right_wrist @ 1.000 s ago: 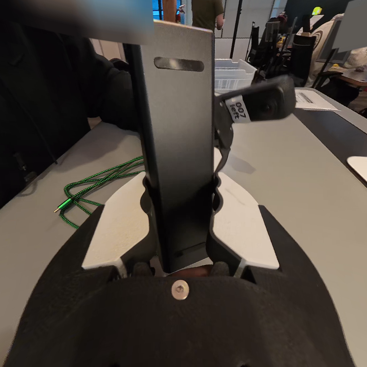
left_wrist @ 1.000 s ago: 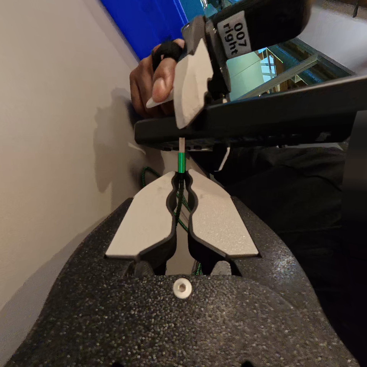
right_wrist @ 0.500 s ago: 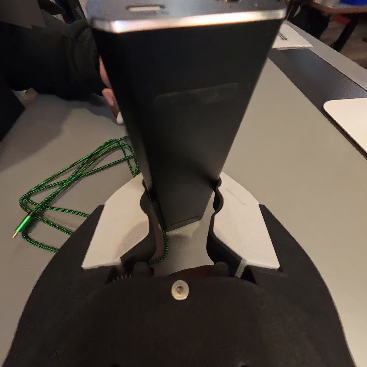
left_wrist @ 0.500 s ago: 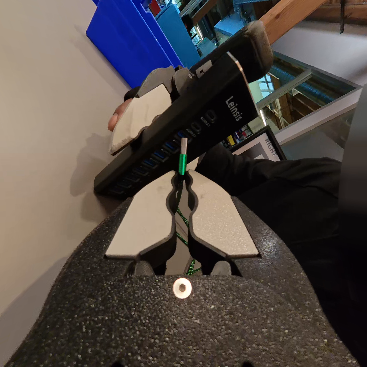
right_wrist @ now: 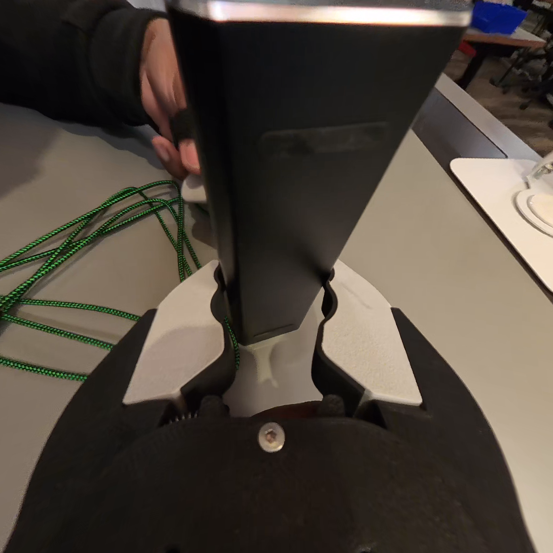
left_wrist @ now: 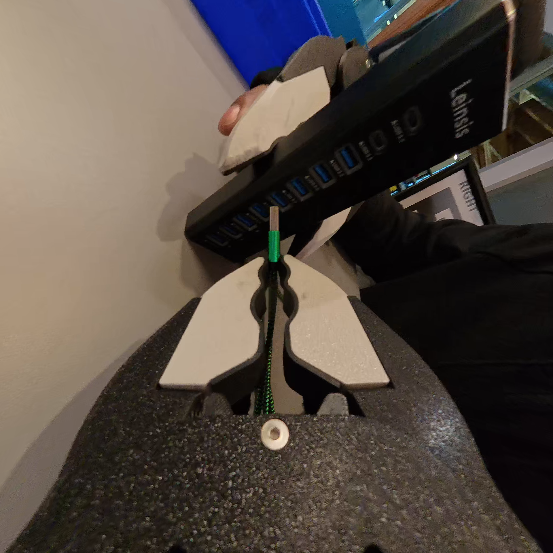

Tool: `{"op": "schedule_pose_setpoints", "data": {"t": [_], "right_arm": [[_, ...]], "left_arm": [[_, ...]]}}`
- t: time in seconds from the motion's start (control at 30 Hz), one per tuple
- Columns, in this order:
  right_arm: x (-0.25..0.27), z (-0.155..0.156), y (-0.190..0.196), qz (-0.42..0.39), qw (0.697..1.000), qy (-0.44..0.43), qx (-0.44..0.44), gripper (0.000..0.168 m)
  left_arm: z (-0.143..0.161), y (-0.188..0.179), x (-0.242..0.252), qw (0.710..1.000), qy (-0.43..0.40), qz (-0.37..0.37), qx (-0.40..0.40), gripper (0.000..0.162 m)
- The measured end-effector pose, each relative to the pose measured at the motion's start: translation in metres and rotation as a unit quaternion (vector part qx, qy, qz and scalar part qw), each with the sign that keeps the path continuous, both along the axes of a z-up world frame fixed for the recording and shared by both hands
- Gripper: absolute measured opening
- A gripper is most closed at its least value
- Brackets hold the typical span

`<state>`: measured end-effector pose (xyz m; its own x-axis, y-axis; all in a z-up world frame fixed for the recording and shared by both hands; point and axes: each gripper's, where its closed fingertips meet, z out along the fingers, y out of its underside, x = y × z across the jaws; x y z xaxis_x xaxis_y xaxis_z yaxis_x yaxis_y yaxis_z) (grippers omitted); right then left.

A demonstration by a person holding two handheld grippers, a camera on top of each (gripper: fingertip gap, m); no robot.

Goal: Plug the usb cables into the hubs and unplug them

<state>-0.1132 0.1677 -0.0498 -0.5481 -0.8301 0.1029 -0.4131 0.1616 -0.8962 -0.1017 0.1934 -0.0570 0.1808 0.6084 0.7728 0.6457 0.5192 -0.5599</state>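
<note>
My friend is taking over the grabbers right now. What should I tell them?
Left gripper: shut on the green plug, metal tip pointing at the hub's blue ports, not in yet.
Right gripper: shut on the black hub, held up off the table.
The rest of the green cable lies loose on the table.
Done: plug and hub picked up.
Left: push the plug in, then pull it out.

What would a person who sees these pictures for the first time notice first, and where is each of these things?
In the left wrist view, the green USB plug stands out at centre, pinched at the tips of the left gripper, its metal end just short of the blue ports on the black hub. In the right wrist view, that hub fills the middle, clamped in the right gripper, with green braided cable looped on the grey table at left.
</note>
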Motion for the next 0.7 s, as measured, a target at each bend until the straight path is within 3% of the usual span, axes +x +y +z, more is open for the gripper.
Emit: {"op": "schedule_pose_setpoints", "data": {"t": [0.27, 0.57, 0.7], "right_arm": [[-0.007, -0.005, 0.0, -0.018, 1.0, 0.022, 0.011, 0.065], [-0.009, -0.006, 0.009, -0.186, 0.98, -0.033, 0.068, 0.086], [-0.009, -0.007, 0.005, -0.269, 0.955, -0.076, 0.097, 0.077]], "left_arm": [[-0.016, 0.002, -0.001, 1.0, -0.021, 0.0, -0.023, 0.005], [-0.015, -0.006, 0.0, 0.999, -0.013, 0.035, -0.029, 0.005], [-0.02, -0.005, 0.001, 0.998, -0.029, 0.04, -0.042, 0.005]]}}
